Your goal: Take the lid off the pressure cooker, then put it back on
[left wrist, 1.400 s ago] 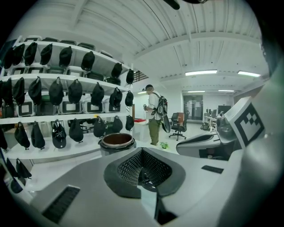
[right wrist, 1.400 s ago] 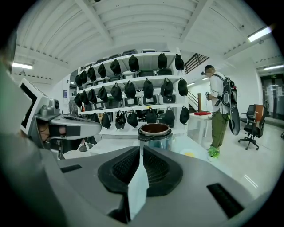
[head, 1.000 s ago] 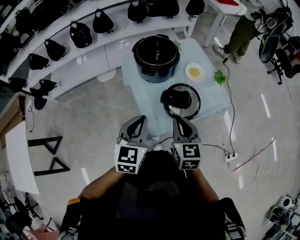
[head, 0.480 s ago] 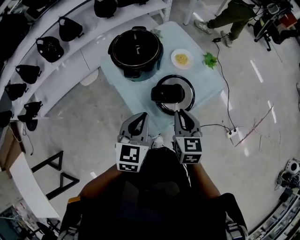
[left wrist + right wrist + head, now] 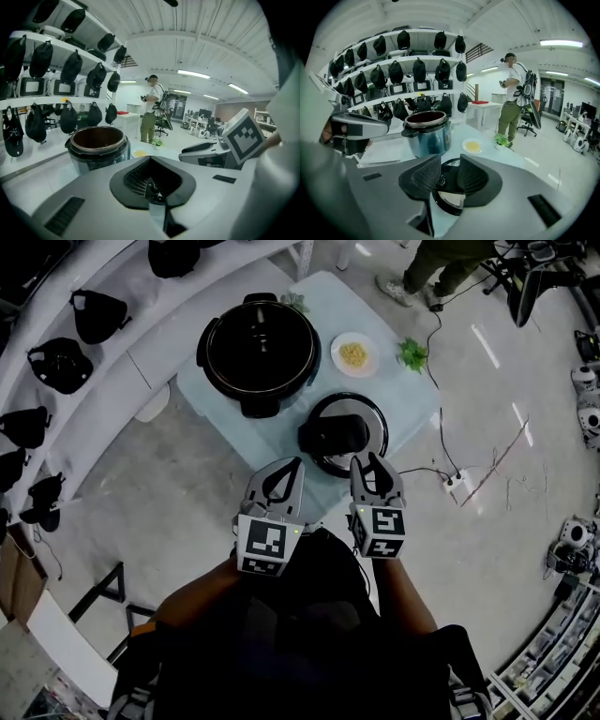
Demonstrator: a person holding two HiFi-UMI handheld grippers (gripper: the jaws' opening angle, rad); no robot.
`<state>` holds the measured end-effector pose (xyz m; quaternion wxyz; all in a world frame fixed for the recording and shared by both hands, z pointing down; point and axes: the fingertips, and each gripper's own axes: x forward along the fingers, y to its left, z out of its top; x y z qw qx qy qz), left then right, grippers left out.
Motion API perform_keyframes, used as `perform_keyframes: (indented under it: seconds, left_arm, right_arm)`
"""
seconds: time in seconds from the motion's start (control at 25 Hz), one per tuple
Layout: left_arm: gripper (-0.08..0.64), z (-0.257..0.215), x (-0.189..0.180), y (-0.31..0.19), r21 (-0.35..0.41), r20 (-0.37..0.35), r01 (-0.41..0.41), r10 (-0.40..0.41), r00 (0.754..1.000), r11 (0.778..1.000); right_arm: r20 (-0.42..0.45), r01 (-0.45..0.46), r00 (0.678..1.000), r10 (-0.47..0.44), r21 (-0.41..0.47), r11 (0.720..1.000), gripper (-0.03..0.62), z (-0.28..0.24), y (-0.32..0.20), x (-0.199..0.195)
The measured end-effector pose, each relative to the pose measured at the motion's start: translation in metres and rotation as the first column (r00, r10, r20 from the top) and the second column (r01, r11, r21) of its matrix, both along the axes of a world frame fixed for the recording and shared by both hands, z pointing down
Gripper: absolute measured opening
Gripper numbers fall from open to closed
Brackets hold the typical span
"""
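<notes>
My right tongs [image 5: 450, 158] had just been opening, nothing between them, the lid [image 5: 449, 199] just ahead; my left tongs [image 5: 151, 161] were clenched, empty.

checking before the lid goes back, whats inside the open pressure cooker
Seen from above, the round dark-blue pressure cooker holds only a bare, dark inner pot; no food shows. Nothing covers the opening, though the shadowed bottom hides fine detail.

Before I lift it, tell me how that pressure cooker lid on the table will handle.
Likely rigid and fairly heavy: the lid looks metal with a bulky black handle. Lying flat on the table, it should not roll, but an off-centre grip may tilt it.
</notes>
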<state>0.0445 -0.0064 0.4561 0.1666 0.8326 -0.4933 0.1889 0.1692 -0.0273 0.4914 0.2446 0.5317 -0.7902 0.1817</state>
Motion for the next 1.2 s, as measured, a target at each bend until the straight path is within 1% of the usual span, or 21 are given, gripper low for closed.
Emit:
perform_keyframes:
  seconds: [0.12,0.28,0.36,0.48,0.68,0.84,0.92,1.0,1.2]
  left_arm:
    - [0.006,0.006,-0.004,-0.012,-0.014,0.006,-0.056,0.056,0.998,0.998]
    - [0.006,0.018,-0.001,-0.018,-0.046,-0.049,-0.103,0.101,0.994,0.994]
    - [0.006,0.025,0.000,-0.023,-0.058,-0.041,-0.123,0.121,0.992,0.991]
    - [0.006,0.034,0.004,-0.033,-0.059,-0.010,-0.138,0.138,0.990,0.989]
    - [0.006,0.052,0.017,-0.046,-0.081,0.044,-0.138,0.141,0.989,0.987]
    - [0.006,0.077,0.031,-0.046,-0.144,0.036,-0.099,0.105,0.994,0.985]
    - [0.006,0.090,0.037,-0.048,-0.167,0.041,-0.083,0.091,0.995,0.982]
    - [0.006,0.104,0.041,-0.053,-0.183,0.052,-0.074,0.084,0.995,0.980]
    - [0.006,0.135,0.044,-0.060,-0.213,0.089,-0.058,0.078,0.993,0.975]
  right_arm:
    - [-0.032,-0.041,0.999,0.041,-0.013,0.999,0.147,0.007,-0.008,-0.003]
    - [-0.051,-0.098,0.994,0.097,-0.025,0.995,0.172,0.014,-0.019,0.000]
    - [-0.044,-0.114,0.993,0.113,-0.024,0.993,0.187,0.019,-0.025,0.000]
    - [-0.029,-0.127,0.992,0.126,-0.038,0.991,0.211,0.032,-0.033,0.004]
    - [-0.003,-0.115,0.993,0.115,-0.075,0.991,0.240,0.065,-0.045,0.015]
    - [0.006,-0.086,0.996,0.087,-0.100,0.991,0.271,0.090,-0.053,0.027]
    - [0.031,-0.072,0.997,0.075,-0.108,0.992,0.285,0.097,-0.060,0.027]
    - [0.053,-0.062,0.996,0.068,-0.110,0.992,0.295,0.101,-0.069,0.025]
    - [0.058,-0.044,0.997,0.049,-0.090,0.995,0.307,0.124,-0.079,0.030]
